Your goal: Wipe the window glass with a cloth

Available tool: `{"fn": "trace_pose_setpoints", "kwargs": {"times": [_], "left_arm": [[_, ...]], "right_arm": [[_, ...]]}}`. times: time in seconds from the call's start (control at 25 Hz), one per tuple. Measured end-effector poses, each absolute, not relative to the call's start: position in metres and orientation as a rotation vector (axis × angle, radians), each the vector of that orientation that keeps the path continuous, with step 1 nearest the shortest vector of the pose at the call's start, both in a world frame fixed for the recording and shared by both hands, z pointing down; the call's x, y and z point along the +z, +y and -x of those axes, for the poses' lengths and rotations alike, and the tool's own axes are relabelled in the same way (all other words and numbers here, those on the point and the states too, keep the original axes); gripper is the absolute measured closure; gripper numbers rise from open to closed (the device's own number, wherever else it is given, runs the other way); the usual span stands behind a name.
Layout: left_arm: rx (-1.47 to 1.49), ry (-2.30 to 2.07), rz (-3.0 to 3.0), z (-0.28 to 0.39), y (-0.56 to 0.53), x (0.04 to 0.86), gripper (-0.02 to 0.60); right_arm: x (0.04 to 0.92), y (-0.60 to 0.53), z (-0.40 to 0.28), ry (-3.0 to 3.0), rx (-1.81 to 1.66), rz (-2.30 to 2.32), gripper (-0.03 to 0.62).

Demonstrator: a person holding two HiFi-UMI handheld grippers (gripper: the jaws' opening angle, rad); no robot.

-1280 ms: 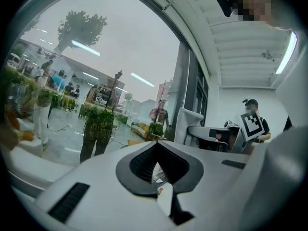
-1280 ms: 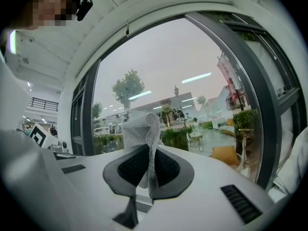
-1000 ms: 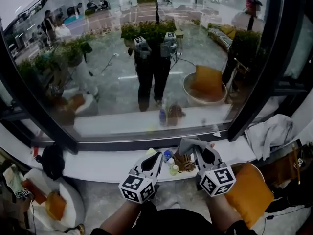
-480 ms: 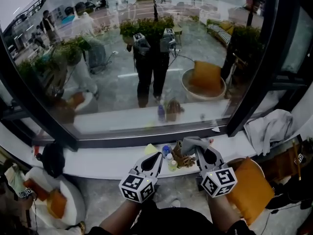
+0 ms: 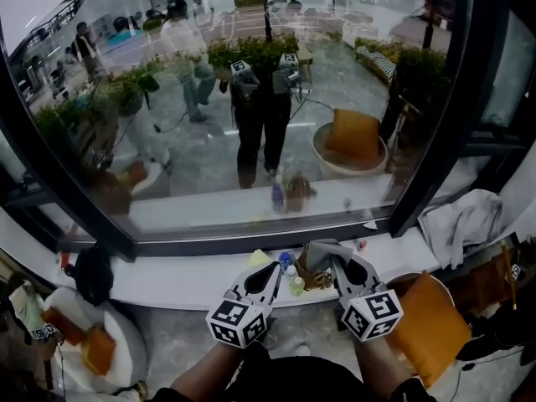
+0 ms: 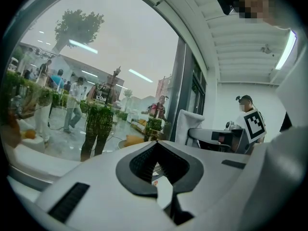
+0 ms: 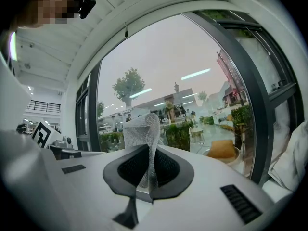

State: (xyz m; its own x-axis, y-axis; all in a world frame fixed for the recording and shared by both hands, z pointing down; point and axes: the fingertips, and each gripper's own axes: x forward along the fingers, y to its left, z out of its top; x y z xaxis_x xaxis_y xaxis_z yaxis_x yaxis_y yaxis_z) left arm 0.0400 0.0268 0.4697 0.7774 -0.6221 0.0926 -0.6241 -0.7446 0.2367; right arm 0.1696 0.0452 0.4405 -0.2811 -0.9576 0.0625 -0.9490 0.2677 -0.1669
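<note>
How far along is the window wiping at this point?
Barely begun. Done: the grey cloth is clamped in the right gripper. In hand: both grippers hang low by the white sill, the left gripper shut and empty, and the cloth is not on the window glass. Left: raise the cloth to the pane and wipe it; no wiped patch shows.

Small bottles point(image 5: 296, 285) on white sill point(image 5: 167, 280); orange cushion point(image 5: 425, 327) at rt; black lump point(image 5: 90, 273) at lt; pale fabric heap point(image 5: 461, 221) far rt.
</note>
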Motion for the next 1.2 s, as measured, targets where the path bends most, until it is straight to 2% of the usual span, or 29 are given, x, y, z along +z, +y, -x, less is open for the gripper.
{"fn": "trace_pose_setpoints", "kwargs": {"times": [1.2], "left_arm": [[0.006,-0.962,-2.716,-0.051,0.028,0.466,0.574]], "right_arm": [[0.443,0.044,-0.178,2.451,-0.29,1.849,0.553]]}}
